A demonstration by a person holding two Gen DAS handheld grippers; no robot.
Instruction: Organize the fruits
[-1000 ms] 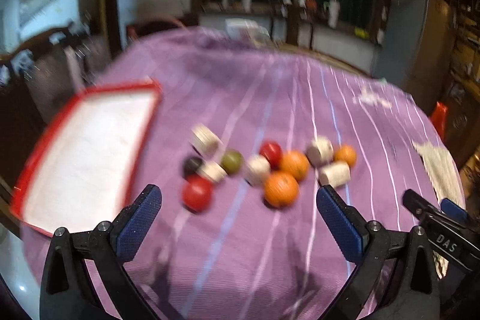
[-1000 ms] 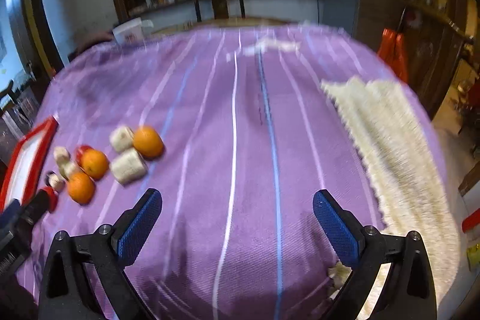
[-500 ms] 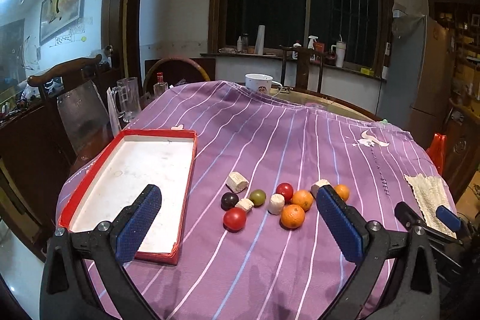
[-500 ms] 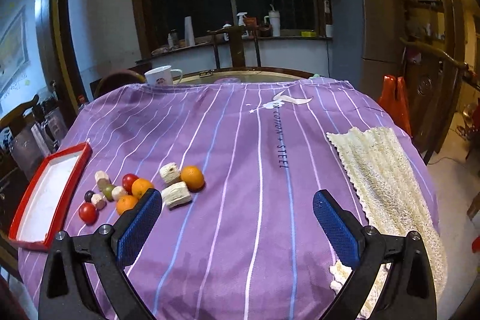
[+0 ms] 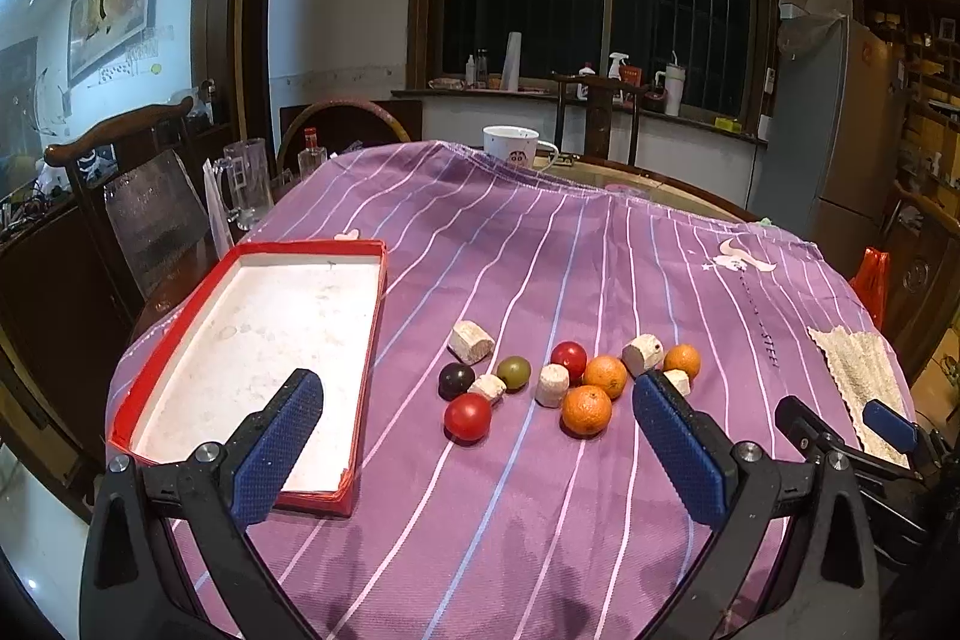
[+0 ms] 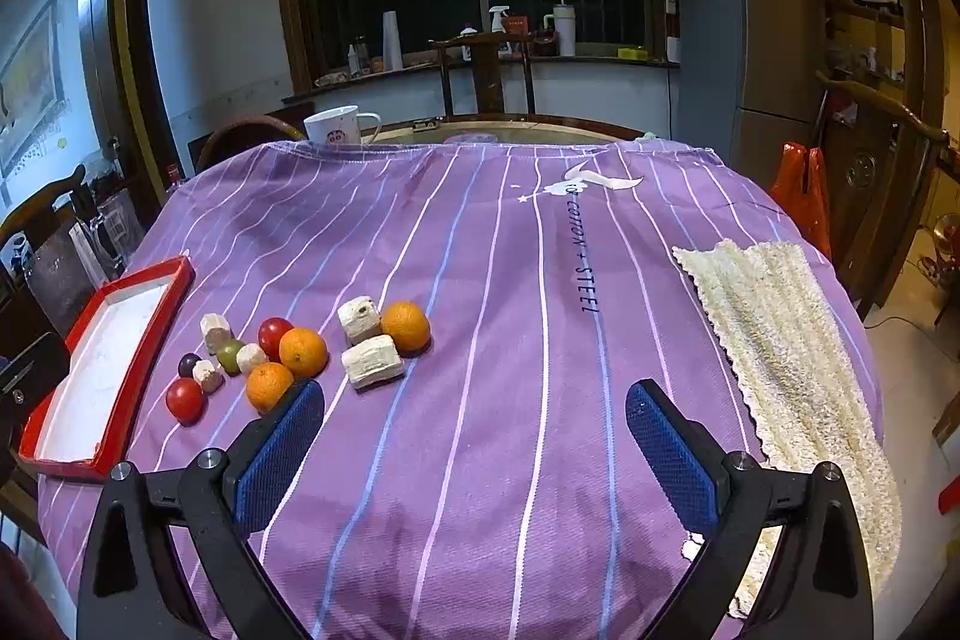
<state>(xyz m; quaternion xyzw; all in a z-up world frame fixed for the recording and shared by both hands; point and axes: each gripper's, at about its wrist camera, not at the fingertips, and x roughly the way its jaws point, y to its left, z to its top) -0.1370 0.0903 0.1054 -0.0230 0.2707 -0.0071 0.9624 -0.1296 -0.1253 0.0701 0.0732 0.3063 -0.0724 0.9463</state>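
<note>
A cluster of fruit lies on the purple striped cloth: three oranges (image 5: 586, 409), two red round fruits (image 5: 467, 416), a green one (image 5: 514, 371), a dark one (image 5: 456, 379) and several pale chunks (image 5: 471, 341). The cluster also shows in the right wrist view, with an orange (image 6: 405, 326) at its right end. A red-rimmed white tray (image 5: 360, 376) lies left of the fruit, empty. My left gripper (image 5: 477, 451) is open, held above the cloth in front of the fruit. My right gripper (image 6: 474, 451) is open, right of the cluster, over bare cloth.
A cream knitted cloth (image 6: 780, 340) lies at the table's right edge. A white mug (image 5: 519, 147) stands at the far edge. Glass mugs and a bottle (image 5: 246, 184) stand beyond the tray at far left. Chairs surround the table.
Both grippers have pulled back and up from the table, so the fruit and tray look smaller and farther. The views have steadied. Both grippers stay open. Nothing on the table moved.
</note>
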